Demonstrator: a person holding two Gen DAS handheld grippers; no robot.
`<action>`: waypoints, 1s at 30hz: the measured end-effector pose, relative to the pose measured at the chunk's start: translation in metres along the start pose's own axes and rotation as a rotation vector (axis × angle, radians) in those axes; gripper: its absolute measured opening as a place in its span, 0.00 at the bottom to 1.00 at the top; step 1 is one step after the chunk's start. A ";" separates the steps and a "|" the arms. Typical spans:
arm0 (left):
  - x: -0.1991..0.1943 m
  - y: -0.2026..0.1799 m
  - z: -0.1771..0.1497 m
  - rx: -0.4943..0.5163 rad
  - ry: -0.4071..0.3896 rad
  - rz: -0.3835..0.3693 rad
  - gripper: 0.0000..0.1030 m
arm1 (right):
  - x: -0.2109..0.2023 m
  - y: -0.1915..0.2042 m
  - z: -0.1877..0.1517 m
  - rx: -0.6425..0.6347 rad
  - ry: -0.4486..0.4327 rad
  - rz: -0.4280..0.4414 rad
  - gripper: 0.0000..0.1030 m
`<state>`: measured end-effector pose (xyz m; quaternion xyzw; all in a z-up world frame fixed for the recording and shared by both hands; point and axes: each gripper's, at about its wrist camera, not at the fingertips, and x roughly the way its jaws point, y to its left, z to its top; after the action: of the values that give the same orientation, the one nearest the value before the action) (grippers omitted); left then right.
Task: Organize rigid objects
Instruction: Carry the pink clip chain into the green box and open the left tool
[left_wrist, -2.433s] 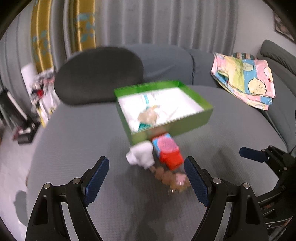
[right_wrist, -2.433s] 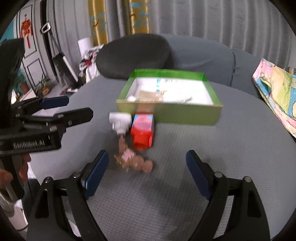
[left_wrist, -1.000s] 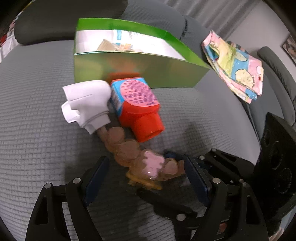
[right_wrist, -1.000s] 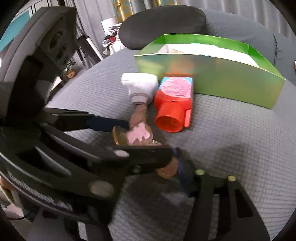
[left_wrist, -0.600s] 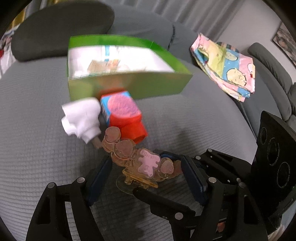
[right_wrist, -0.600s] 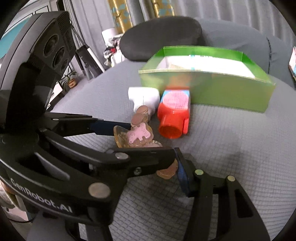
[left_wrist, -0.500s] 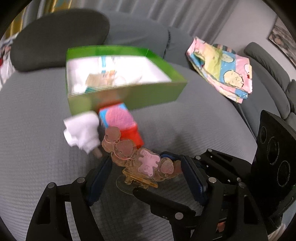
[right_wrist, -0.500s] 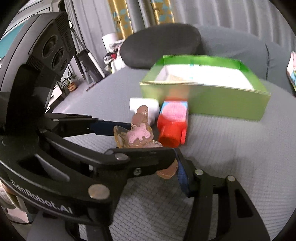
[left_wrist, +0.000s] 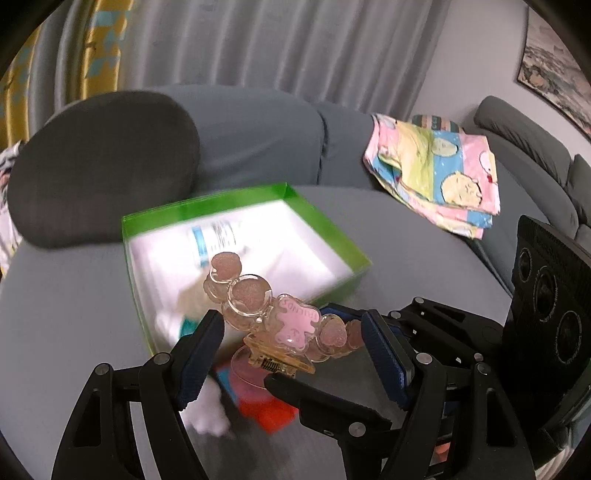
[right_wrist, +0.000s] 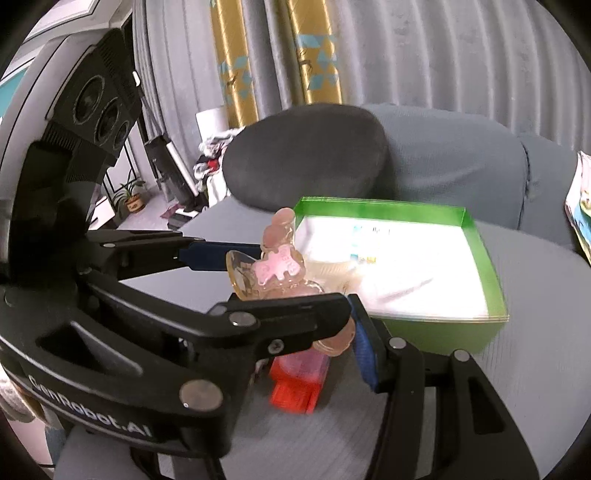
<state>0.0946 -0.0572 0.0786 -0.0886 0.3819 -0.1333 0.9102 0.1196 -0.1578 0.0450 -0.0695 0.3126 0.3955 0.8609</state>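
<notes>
Hair clip (left_wrist: 280, 317) up off grey cushion since a second ago, both grippers risen with it; now in air at near edge of green box (left_wrist: 332, 240). Left gripper (left_wrist: 291, 343) half-open, pads flanking clip; contact unclear. Right gripper (right_wrist: 295, 314) narrowed, clamped on clip's end. Red bottle (right_wrist: 299, 384) left below.

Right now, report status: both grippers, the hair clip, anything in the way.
Left gripper and right gripper both shut on hair clip, airborne. Green box ahead, open. Red bottle below; path clear.
</notes>
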 end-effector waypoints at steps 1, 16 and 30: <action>0.003 0.002 0.005 -0.003 -0.001 -0.001 0.75 | 0.003 -0.004 0.006 0.002 -0.002 -0.001 0.53; 0.083 0.052 0.033 -0.110 0.106 -0.029 0.75 | 0.080 -0.054 0.028 0.081 0.117 0.001 0.54; 0.075 0.085 0.024 -0.248 0.131 0.079 0.81 | 0.079 -0.070 0.017 0.140 0.161 -0.117 0.79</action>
<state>0.1774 0.0017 0.0226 -0.1764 0.4574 -0.0546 0.8699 0.2174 -0.1489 0.0027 -0.0591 0.4031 0.3148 0.8573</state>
